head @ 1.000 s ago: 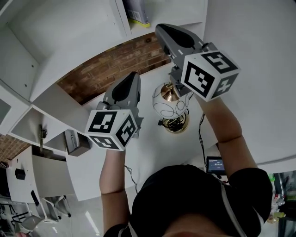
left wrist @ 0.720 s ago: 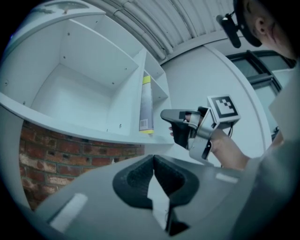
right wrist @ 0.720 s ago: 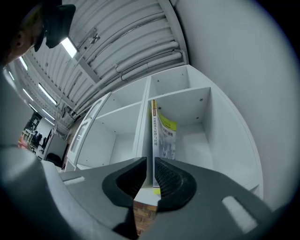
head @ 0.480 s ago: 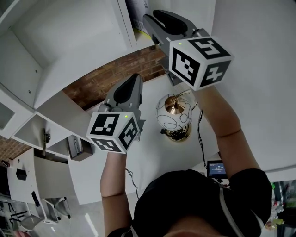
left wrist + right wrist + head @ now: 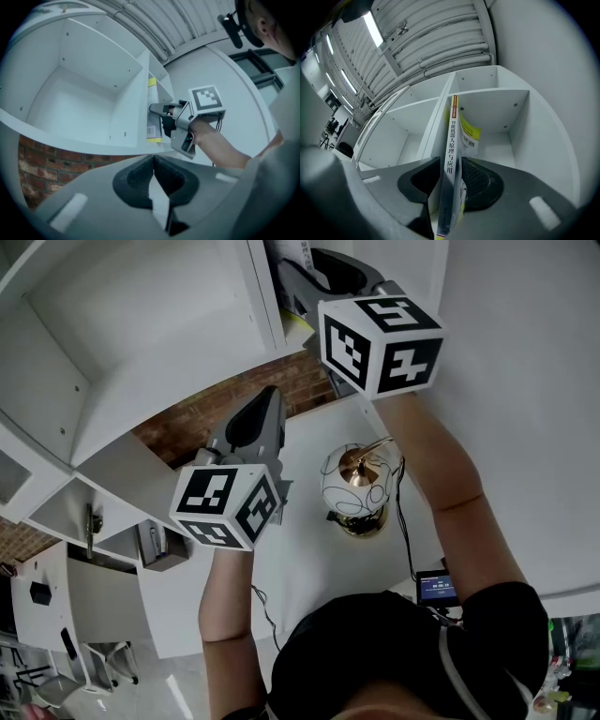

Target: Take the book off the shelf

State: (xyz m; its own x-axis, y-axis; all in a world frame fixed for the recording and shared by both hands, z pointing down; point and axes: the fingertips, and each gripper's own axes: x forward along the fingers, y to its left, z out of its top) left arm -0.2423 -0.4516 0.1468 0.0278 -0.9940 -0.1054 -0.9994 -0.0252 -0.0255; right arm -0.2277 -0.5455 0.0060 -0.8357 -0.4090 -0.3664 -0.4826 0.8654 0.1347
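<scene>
While the book point(image 5: 452, 136) stands upright at the nine o'clock side of its shelf point(image 5: 506, 122) compartment, its spine is straddled by the right gripper point(image 5: 449, 164), whose jaws have just been opening and are spread, not yet pinching. They should be pushed deeper toward twelve o'clock, closed squarely, then drawn straight back. The left gripper point(image 5: 153, 161), at seven o'clock, is seen pressed together and empty.

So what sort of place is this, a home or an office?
Probably an office or lab workspace: white cubby shelving holding a book, a brick wall beneath it, and strip lights with exposed ducting on the ceiling.
</scene>
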